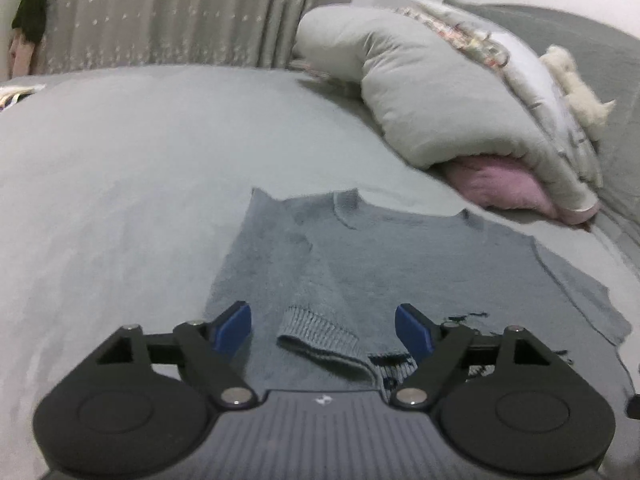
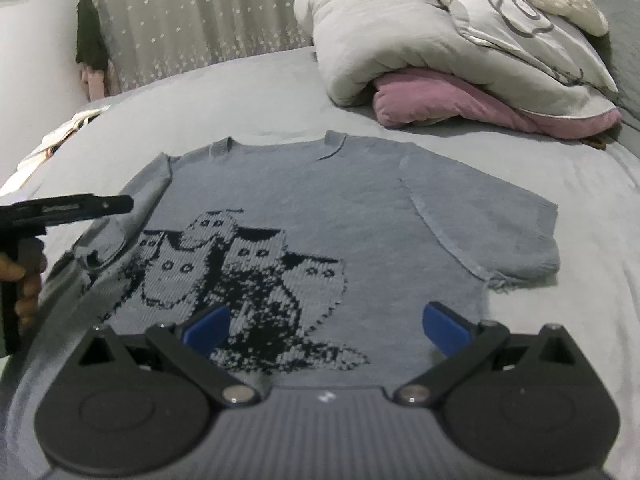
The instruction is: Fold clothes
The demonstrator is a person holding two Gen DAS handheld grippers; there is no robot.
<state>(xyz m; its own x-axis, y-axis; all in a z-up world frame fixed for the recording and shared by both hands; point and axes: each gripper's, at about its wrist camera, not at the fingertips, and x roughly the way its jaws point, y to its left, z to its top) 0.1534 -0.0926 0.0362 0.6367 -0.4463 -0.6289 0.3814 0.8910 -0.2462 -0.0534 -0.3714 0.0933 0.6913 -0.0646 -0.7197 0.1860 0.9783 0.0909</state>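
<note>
Beyond the sweater [image 2: 360, 216] – rolled duvet [image 2: 400, 40], pink blanket [image 2: 440, 100], curtain [image 2: 200, 12].

Pink blanket [image 2: 440, 100] mostly hidden under duvet [image 2: 400, 40].

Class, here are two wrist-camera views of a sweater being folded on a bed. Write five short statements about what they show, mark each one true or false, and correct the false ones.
1. The knit sweater lies spread on the bed. True.
2. The left gripper is clamped on a sleeve. False: its jaws are open, with the folded-in sleeve cuff lying between them.
3. The sweater's front shows a dark cat pattern. True.
4. The right gripper is shut. False: its jaws stand wide apart above the sweater.
5. A pink blanket lies on top of the grey duvet. False: it lies under it.
</note>
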